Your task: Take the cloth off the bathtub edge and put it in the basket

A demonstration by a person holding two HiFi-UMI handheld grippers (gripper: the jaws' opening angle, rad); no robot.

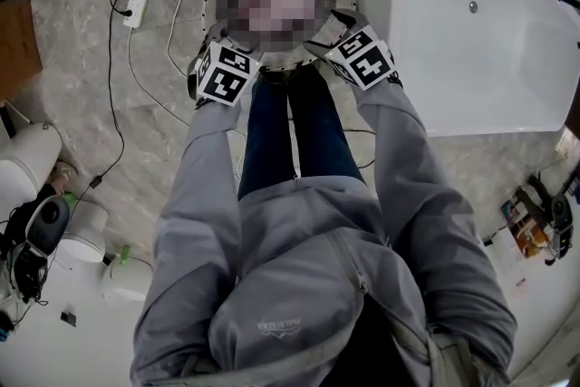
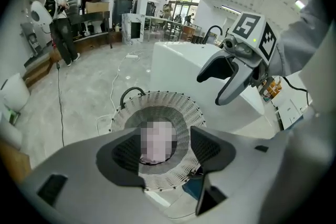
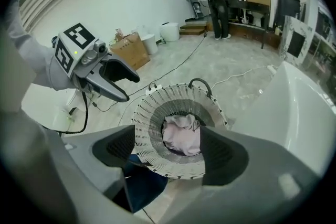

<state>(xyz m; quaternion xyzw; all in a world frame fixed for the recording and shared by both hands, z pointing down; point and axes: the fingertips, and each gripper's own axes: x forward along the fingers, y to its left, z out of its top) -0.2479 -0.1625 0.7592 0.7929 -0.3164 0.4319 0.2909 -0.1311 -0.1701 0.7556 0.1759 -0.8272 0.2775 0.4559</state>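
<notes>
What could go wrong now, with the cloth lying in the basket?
The cloth lies loose in the basket, the left claw and right claw open above it; one dipping lower might snag it or tip the basket. Stepping back, the person could trip on the power strip nearby.

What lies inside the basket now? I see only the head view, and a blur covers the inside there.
Observer: In the right gripper view, a pale pink cloth lies crumpled at the bottom of the basket.
Operator: Do the right tongs hold it?
Observer: No. The right tongs are open above the basket, with nothing between their pads.
Operator: And the left tongs?
Observer: The left tongs are open and empty too, over the same basket.
</notes>
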